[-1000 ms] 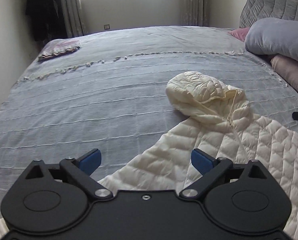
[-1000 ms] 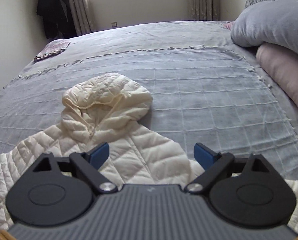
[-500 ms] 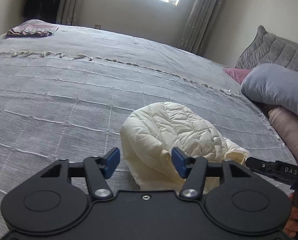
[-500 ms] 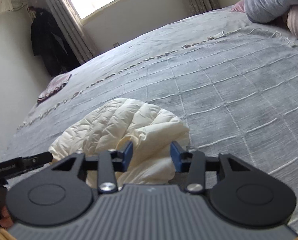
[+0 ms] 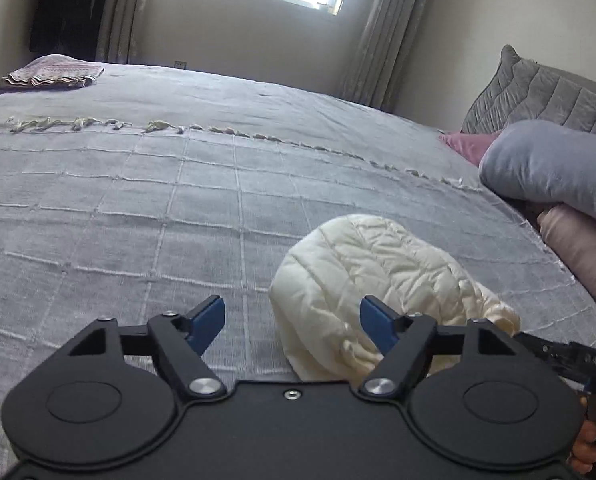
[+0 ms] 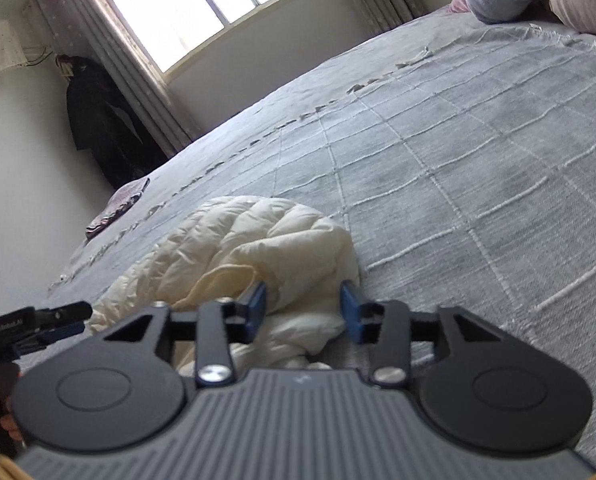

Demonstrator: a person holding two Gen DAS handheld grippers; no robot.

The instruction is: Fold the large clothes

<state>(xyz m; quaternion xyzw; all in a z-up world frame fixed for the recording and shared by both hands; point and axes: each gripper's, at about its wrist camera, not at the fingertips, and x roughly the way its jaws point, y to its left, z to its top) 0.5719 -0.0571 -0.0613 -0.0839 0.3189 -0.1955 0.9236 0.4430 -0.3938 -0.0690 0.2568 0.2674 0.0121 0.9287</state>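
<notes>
A cream quilted puffer jacket lies on the grey bedspread (image 5: pixel 137 220); only its hood shows, in the left wrist view (image 5: pixel 370 280) and the right wrist view (image 6: pixel 249 248). My left gripper (image 5: pixel 291 320) is open, low over the bed, with the hood's left edge between its blue pads. My right gripper (image 6: pixel 302 306) is open at a narrower gap, with hood fabric bunched between its pads; I cannot tell whether the pads touch it. Each gripper's tip shows at the edge of the other's view. The jacket body is hidden below both grippers.
Pillows (image 5: pixel 550 172) and a grey quilted cushion (image 5: pixel 538 96) are stacked at the bed's right side. A folded patterned cloth (image 5: pixel 49 76) lies on the far left corner. Dark clothes (image 6: pixel 101 120) hang by the curtained window (image 6: pixel 185 12).
Both grippers dropped low and moved in on the hood from either side. They narrowed half a second ago, and the left one has since opened wider again.
</notes>
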